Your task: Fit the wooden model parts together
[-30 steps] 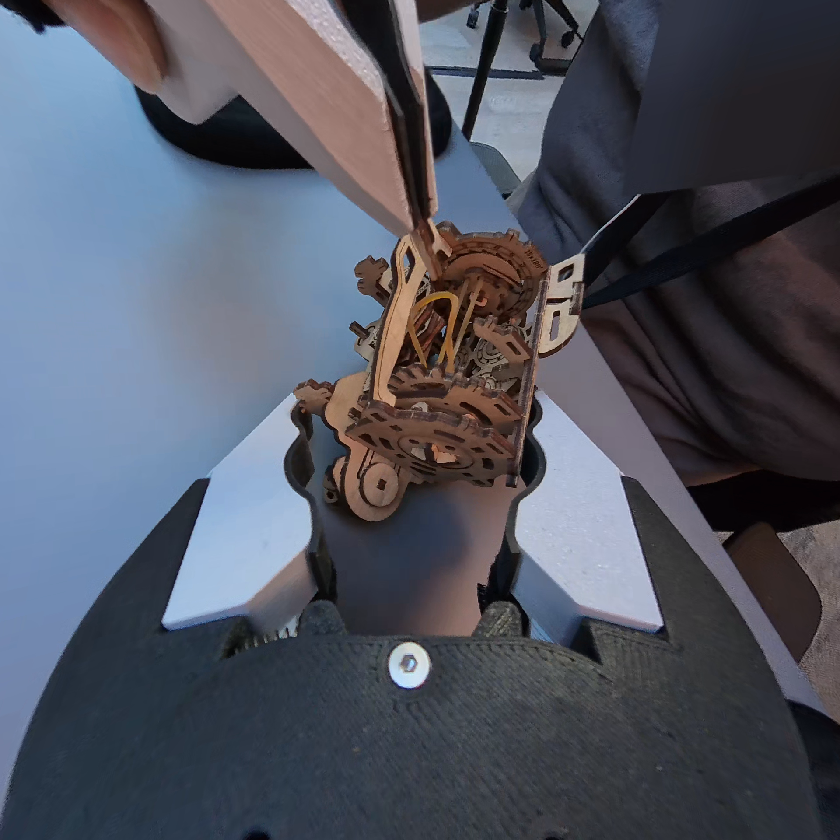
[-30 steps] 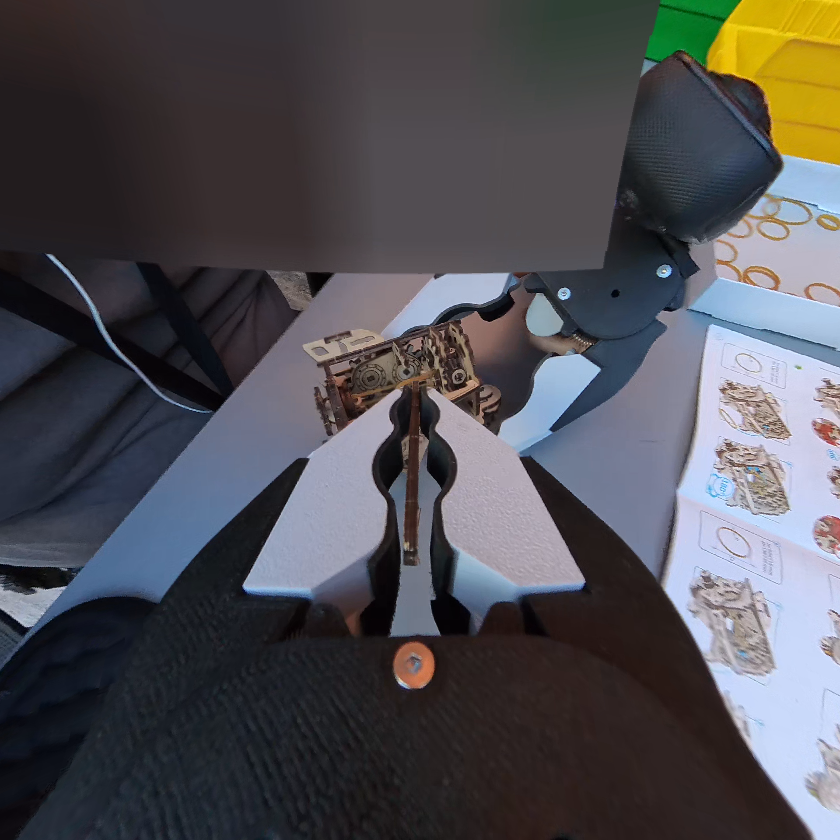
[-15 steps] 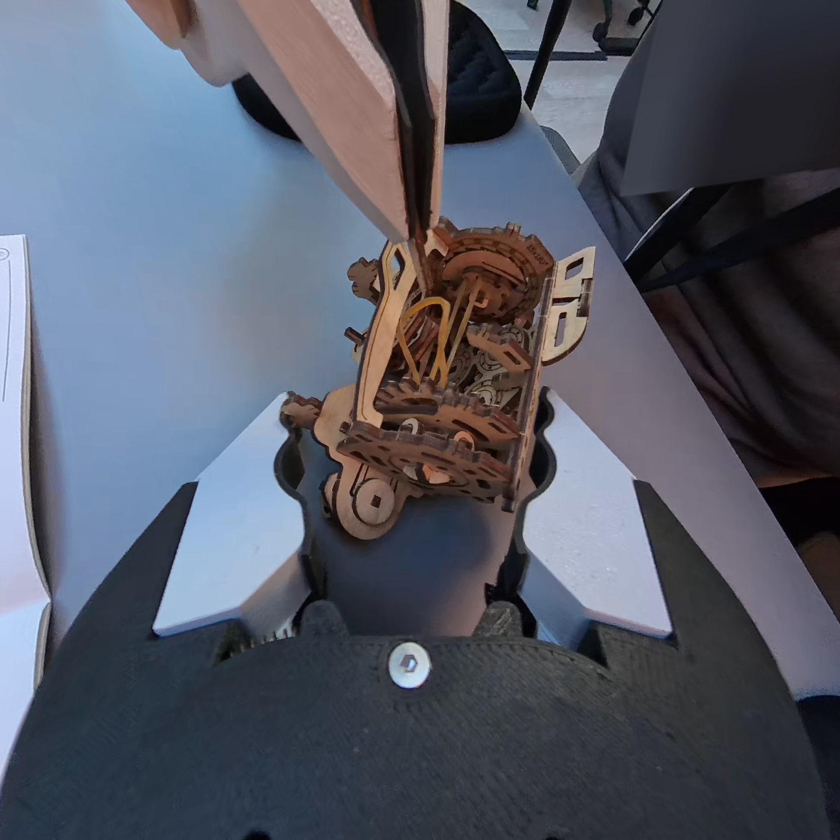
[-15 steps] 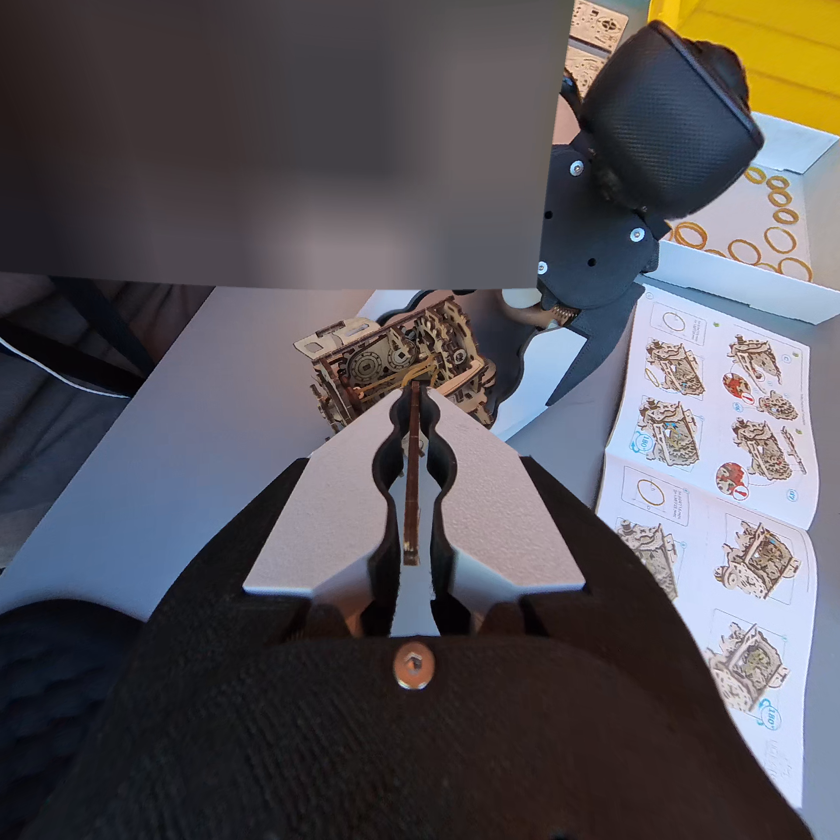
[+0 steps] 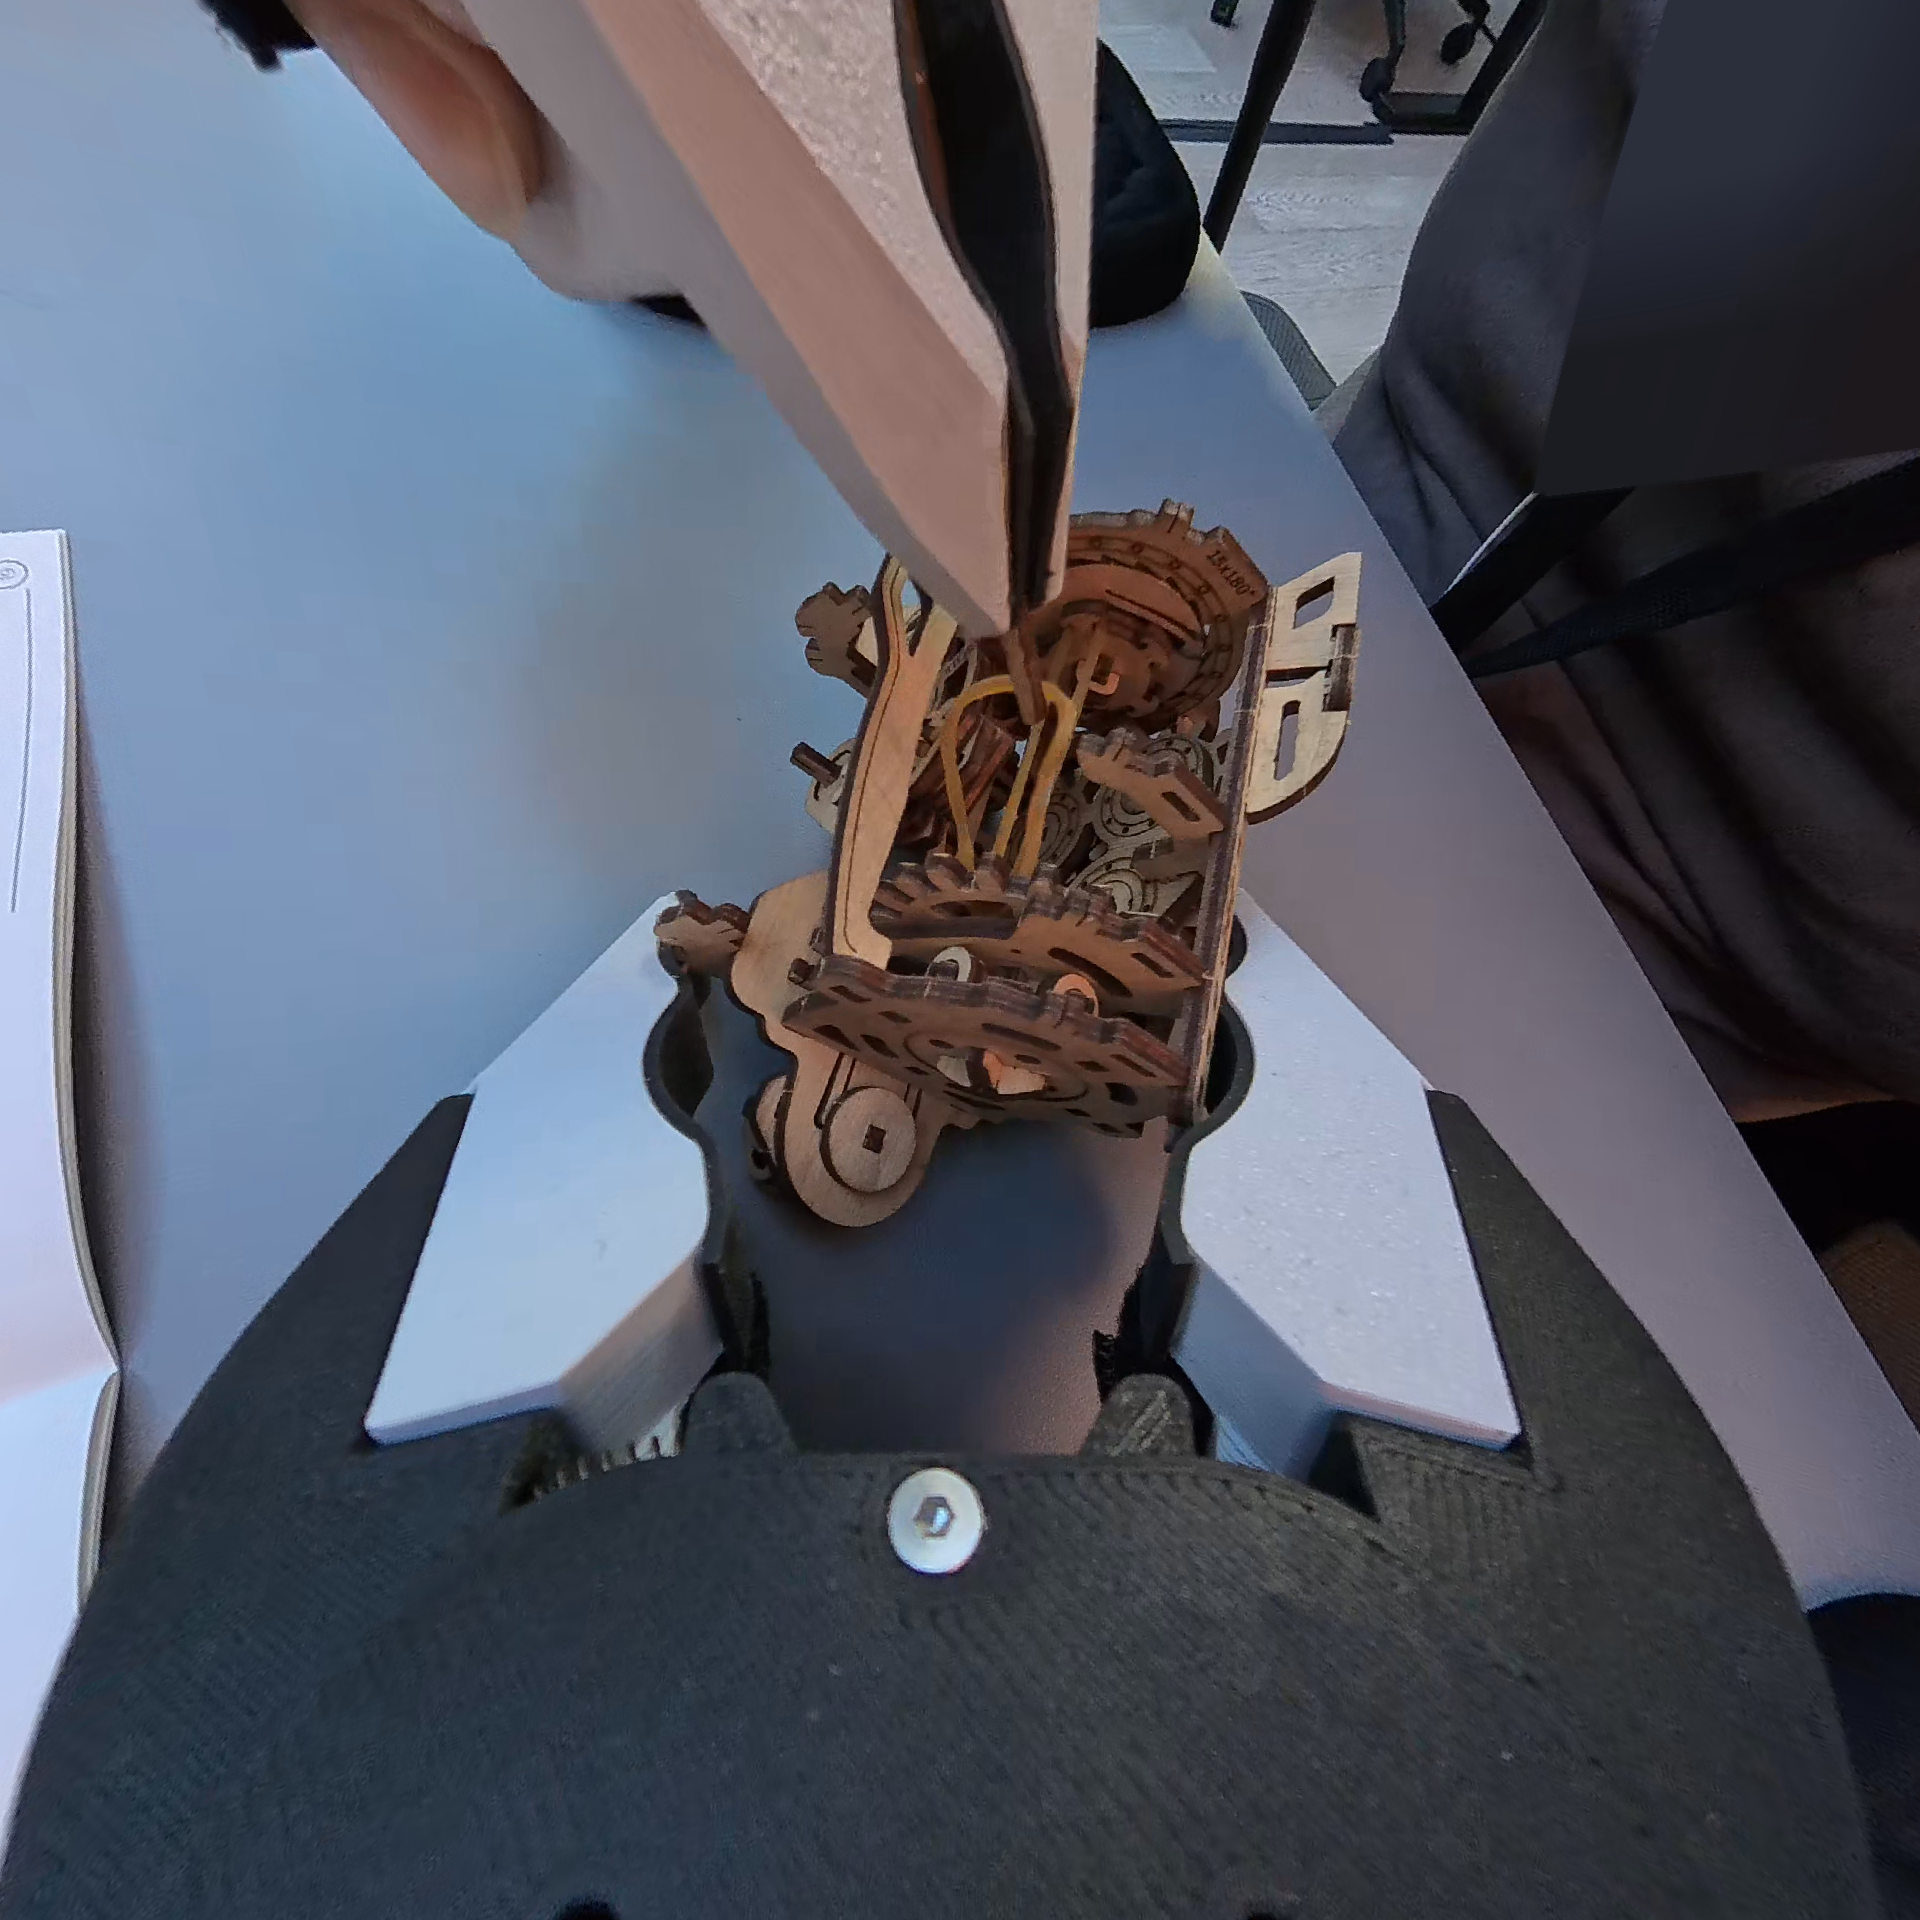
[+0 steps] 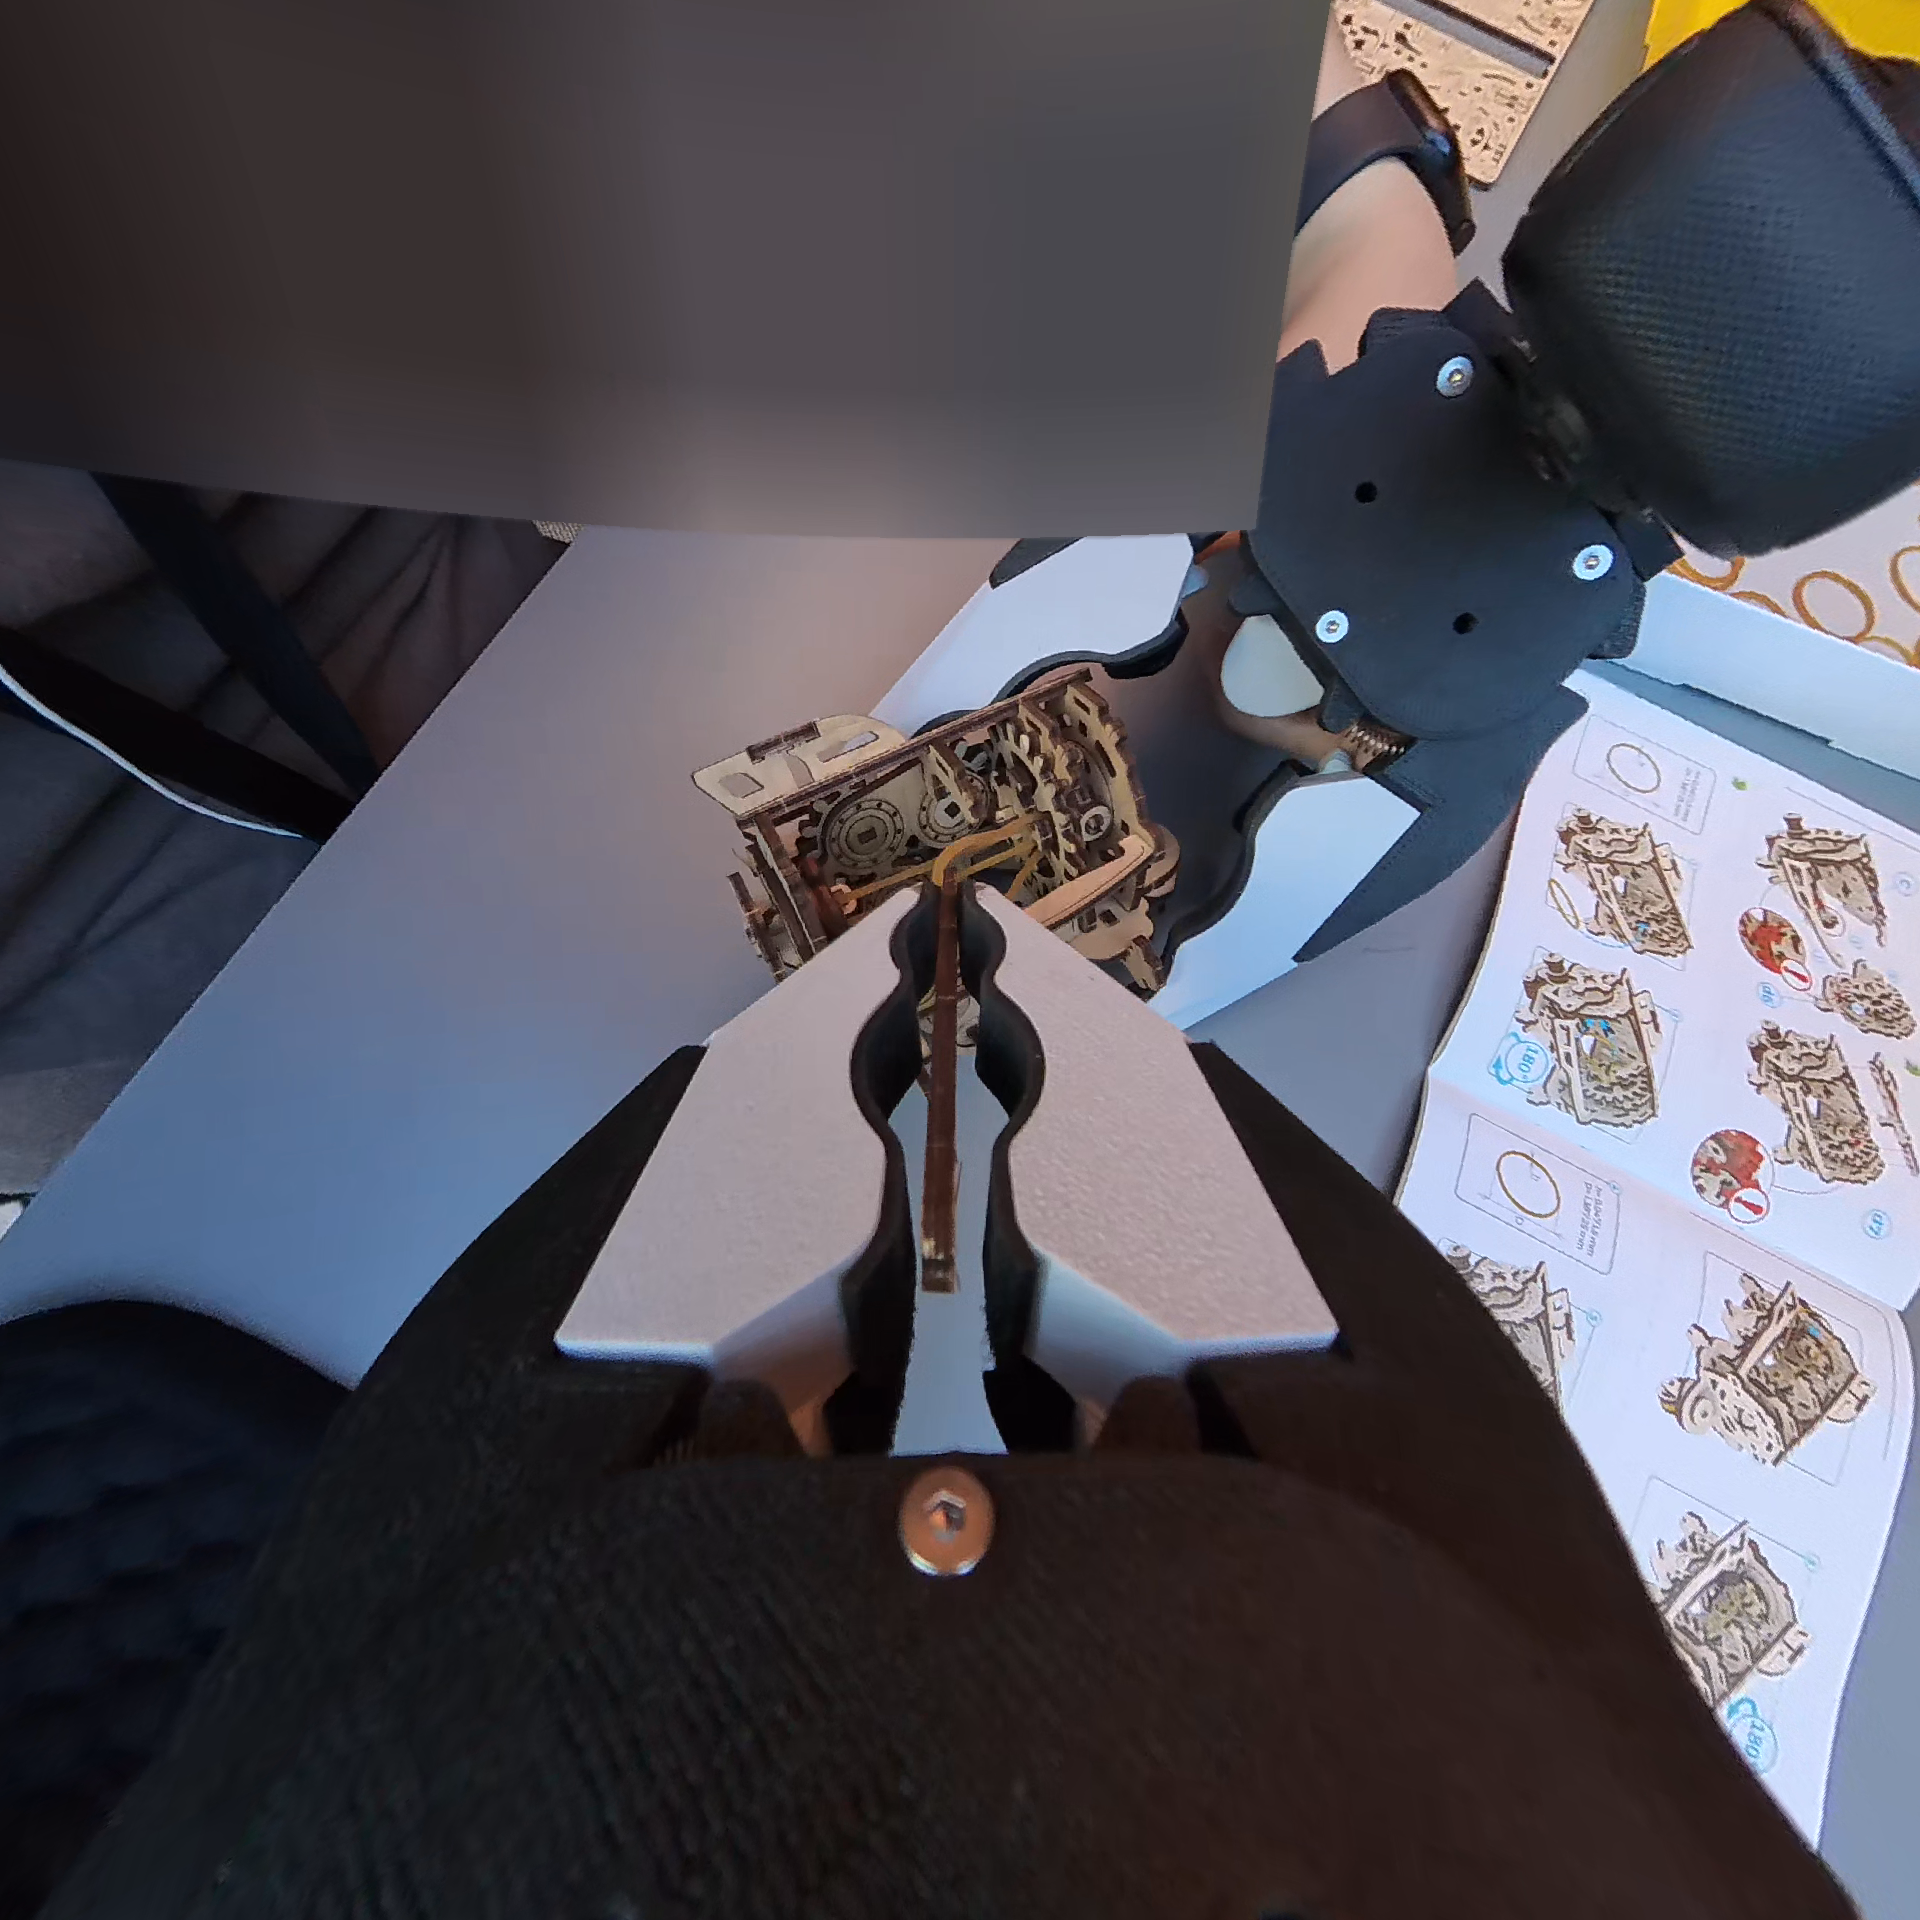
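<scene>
The left claw (image 5: 956, 997) grips the brown laser-cut wooden gear model (image 5: 1023, 883) above the grey desk (image 5: 364, 623). The right claw (image 6: 948, 904) is pinched tight on a thin dark wooden strip (image 6: 940, 1122) — its tip seemingly hooking the model's yellow rubber band (image 5: 1003, 769).

A grey table (image 6: 499, 935) fills mid-frame; an open instruction booklet (image 6: 1662, 1195) lies at right, a white box (image 6: 1766, 623) of rubber bands above it.

The left gripper (image 5: 961, 997) is clamping the wooden model (image 5: 1023, 883) between its fingers above the grey table (image 5: 364, 623); the right gripper (image 5: 1023, 613) is reaching down from above, pinching a thin wooden stick (image 5: 1023, 675) whose tip is touching the yellow rubber band (image 5: 977, 769); a white booklet (image 5: 42, 935) is lying at the left edge.
</scene>
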Demonstrator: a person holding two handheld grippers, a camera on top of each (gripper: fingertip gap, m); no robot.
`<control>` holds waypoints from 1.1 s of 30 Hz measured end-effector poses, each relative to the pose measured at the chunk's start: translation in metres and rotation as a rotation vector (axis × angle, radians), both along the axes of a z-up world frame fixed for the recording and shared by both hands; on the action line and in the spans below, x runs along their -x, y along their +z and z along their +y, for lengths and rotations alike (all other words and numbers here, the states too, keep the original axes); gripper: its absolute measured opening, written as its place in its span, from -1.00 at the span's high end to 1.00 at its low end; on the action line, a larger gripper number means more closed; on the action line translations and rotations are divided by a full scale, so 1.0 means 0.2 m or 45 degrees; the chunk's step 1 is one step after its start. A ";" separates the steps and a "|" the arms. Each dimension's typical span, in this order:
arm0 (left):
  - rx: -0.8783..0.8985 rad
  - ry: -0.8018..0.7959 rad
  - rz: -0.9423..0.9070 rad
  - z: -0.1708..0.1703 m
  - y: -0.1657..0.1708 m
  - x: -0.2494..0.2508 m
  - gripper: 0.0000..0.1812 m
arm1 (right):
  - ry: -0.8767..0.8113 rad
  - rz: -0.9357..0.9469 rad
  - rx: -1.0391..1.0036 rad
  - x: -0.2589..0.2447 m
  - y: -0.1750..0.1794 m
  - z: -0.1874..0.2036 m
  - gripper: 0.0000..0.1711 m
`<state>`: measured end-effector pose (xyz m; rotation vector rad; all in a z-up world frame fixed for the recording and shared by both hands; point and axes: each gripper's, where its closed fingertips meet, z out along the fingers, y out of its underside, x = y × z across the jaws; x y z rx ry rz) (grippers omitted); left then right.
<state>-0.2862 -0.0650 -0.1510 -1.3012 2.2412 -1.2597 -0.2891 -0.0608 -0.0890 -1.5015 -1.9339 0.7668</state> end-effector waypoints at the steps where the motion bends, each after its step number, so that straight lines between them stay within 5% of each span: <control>1: 0.000 0.000 0.000 0.00 0.00 0.00 -0.04 | 0.015 -0.015 0.005 0.00 -0.01 0.00 0.99; 33: 0.005 0.002 0.002 0.00 0.00 0.00 -0.03 | 0.312 -0.225 0.158 -0.05 -0.01 -0.09 0.98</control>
